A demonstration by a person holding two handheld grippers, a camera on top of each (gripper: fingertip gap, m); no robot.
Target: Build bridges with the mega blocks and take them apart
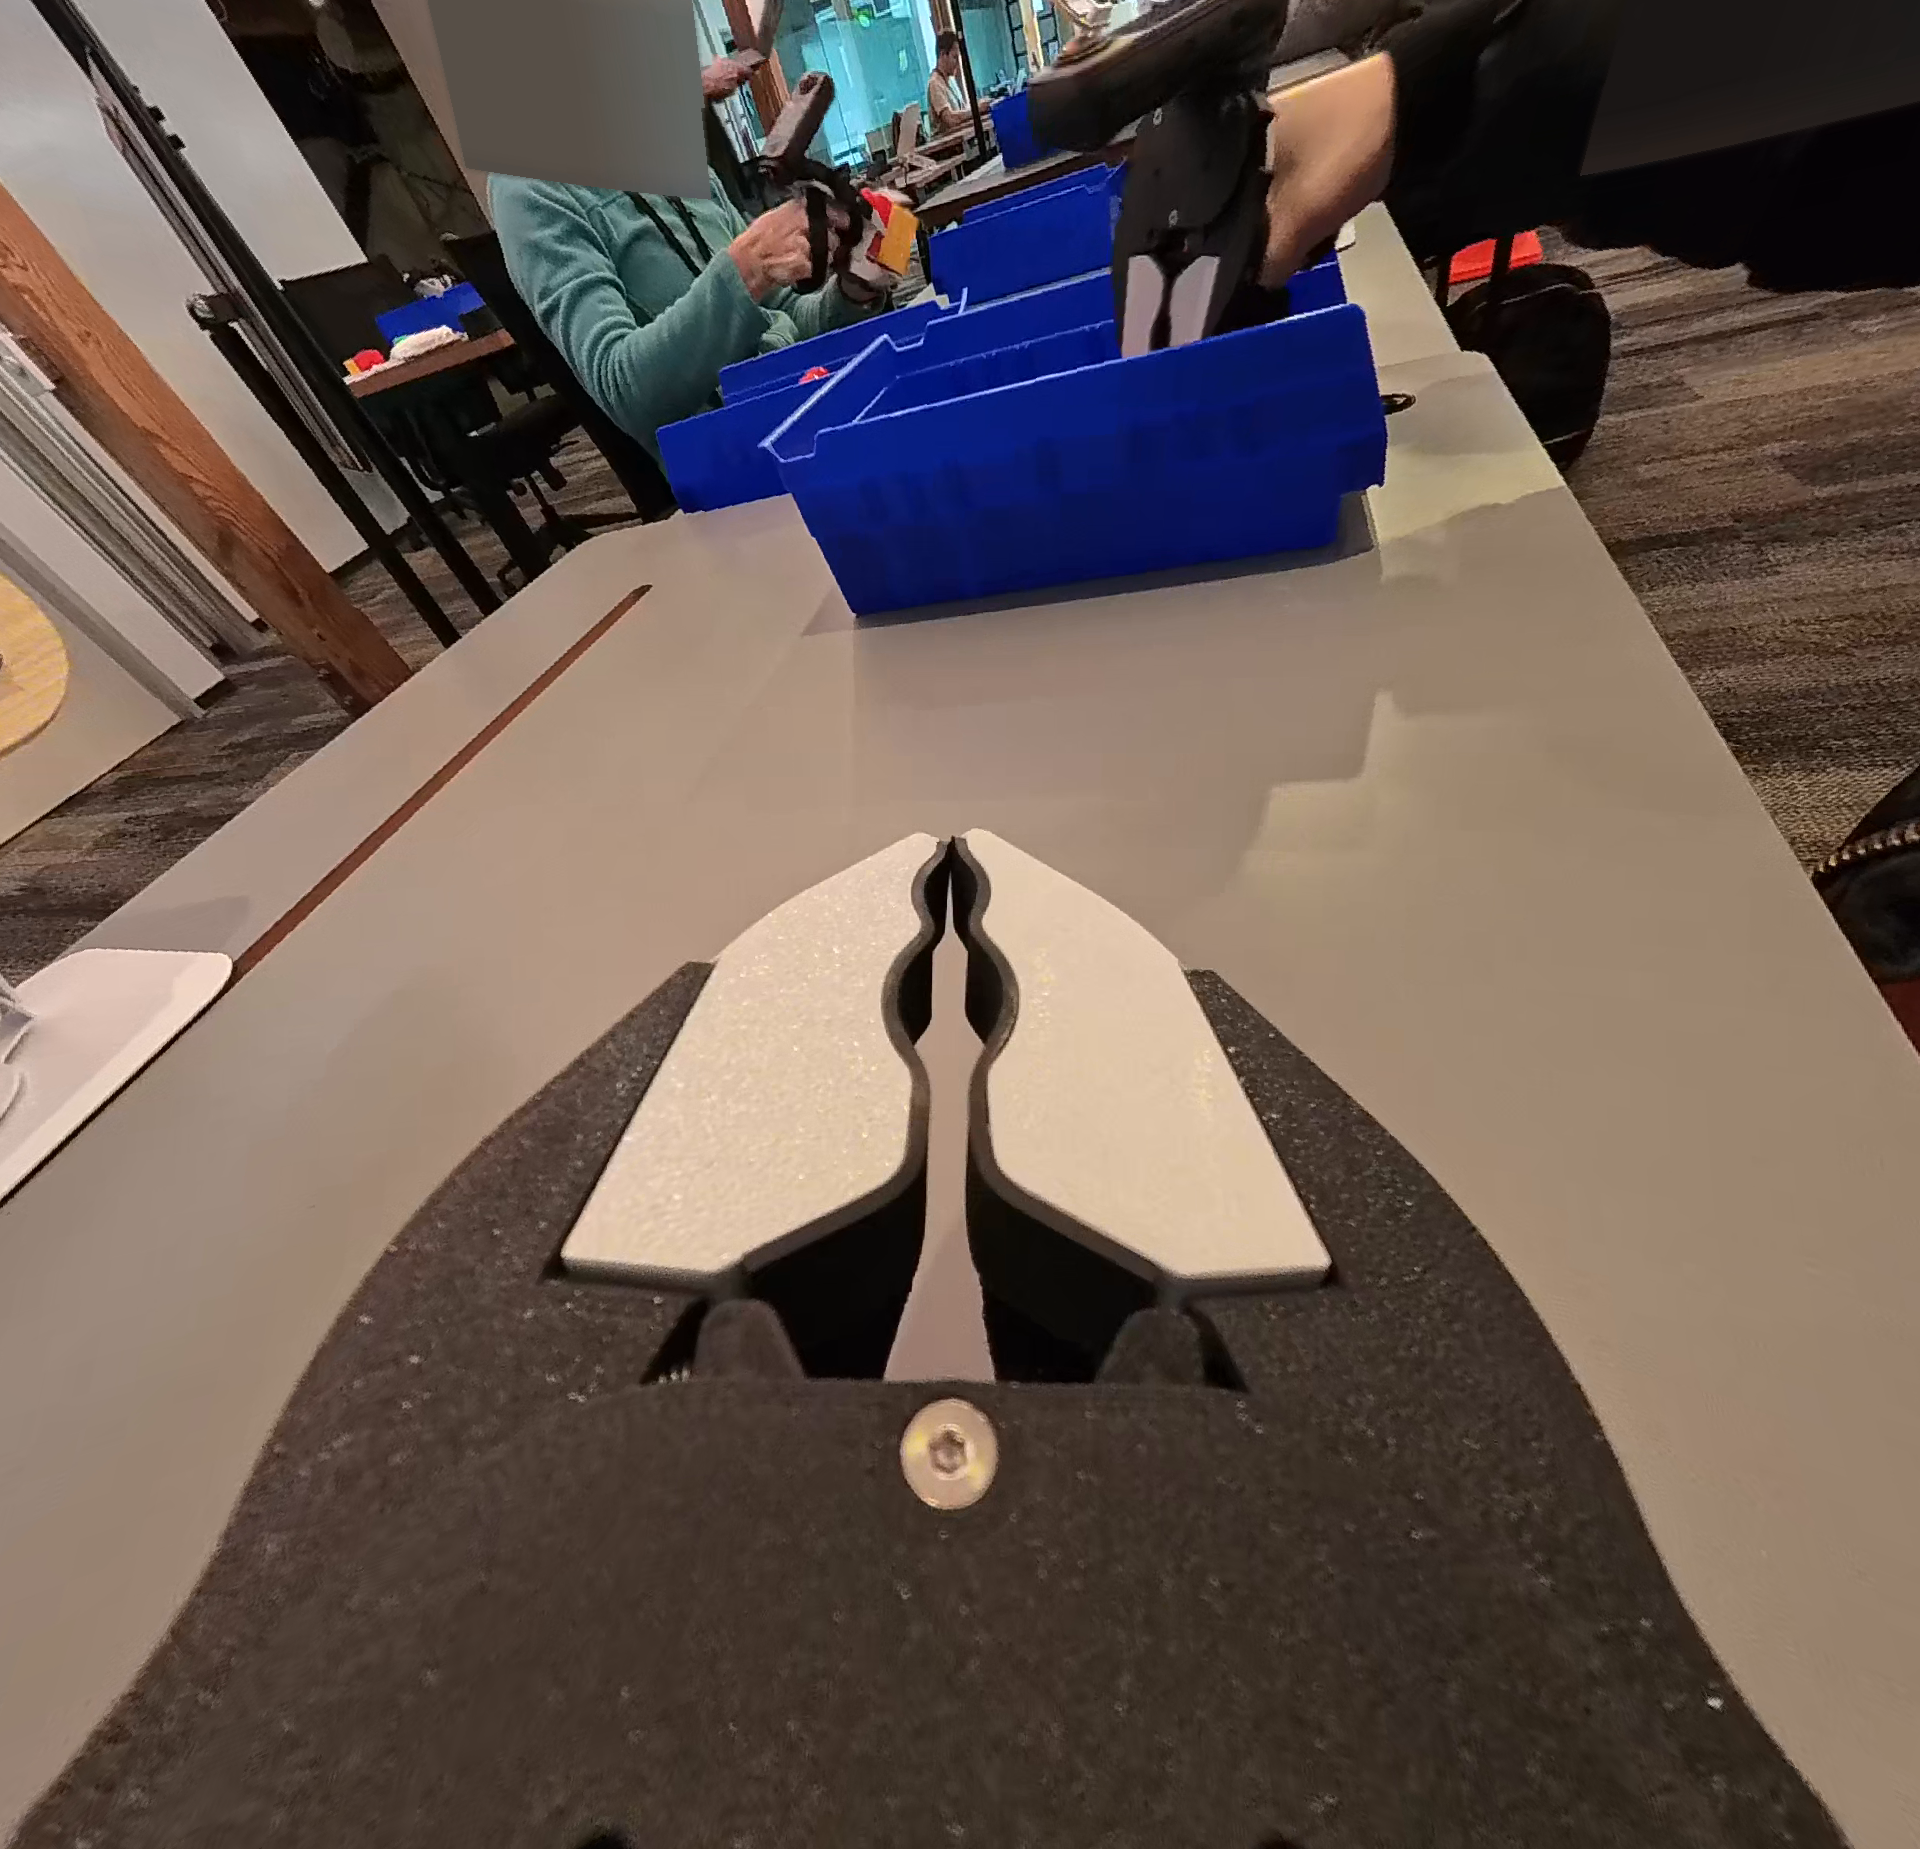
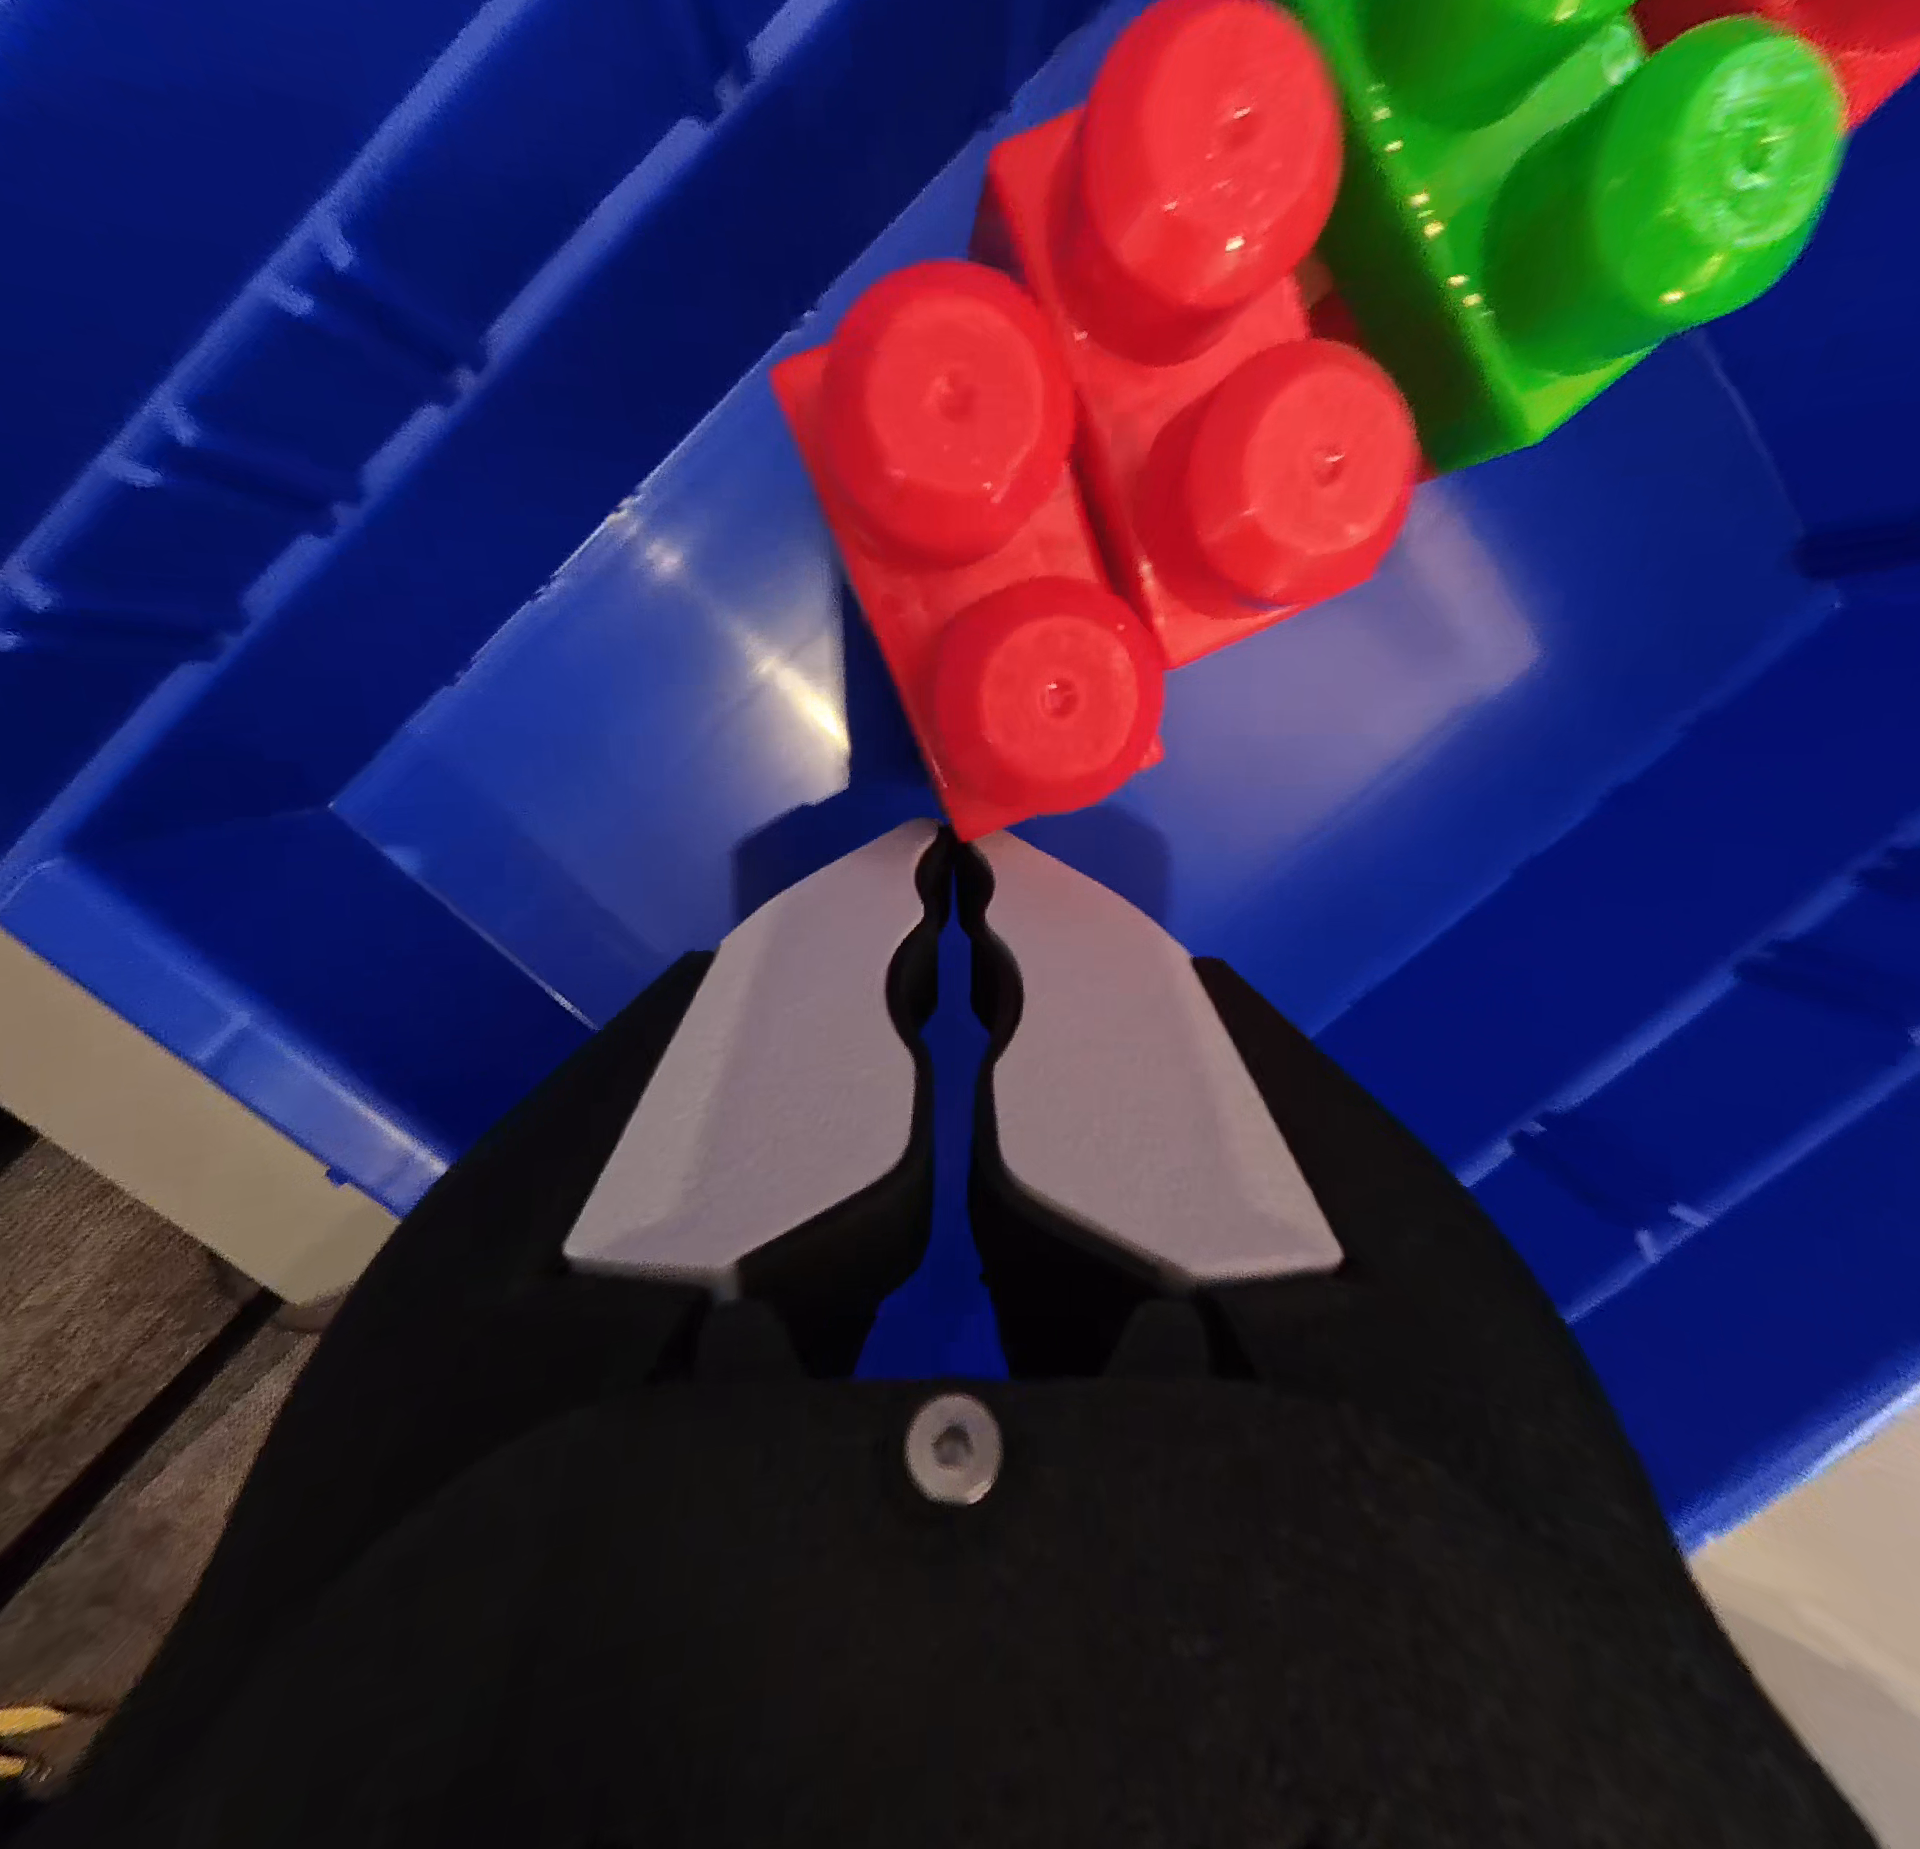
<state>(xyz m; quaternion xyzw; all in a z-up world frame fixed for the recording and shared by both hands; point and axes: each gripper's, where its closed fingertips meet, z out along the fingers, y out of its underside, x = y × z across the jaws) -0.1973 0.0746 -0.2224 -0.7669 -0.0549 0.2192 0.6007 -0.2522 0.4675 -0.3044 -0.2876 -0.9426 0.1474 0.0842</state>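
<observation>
Left gripper point(image 1: 952, 843): nearest in the left wrist view, clenched tip to tip on nothing, low over the bare grey table point(image 1: 1351, 968).
Right gripper point(image 2: 954, 849): pointed down into the blue bin point(image 2: 260, 926), tips pressed together and empty; they sit right at the corner of the near red block point(image 2: 977, 552), though real contact cannot be told.
Blocks: two red two-stud blocks side by side on the bin floor, with the far red block point(image 2: 1205, 324) against a green block point(image 2: 1558, 189); another red piece shows at the top corner.
Step, as I judge it: first pick, nothing built yet.
Risk one: closed tips pressed down would only shove the block aside.
Risk two: the blocks are packed close, so opened fingers may catch the neighbour or nip a stud and slip.
Risk three: the bin wall is near and may crowd the approach.
</observation>
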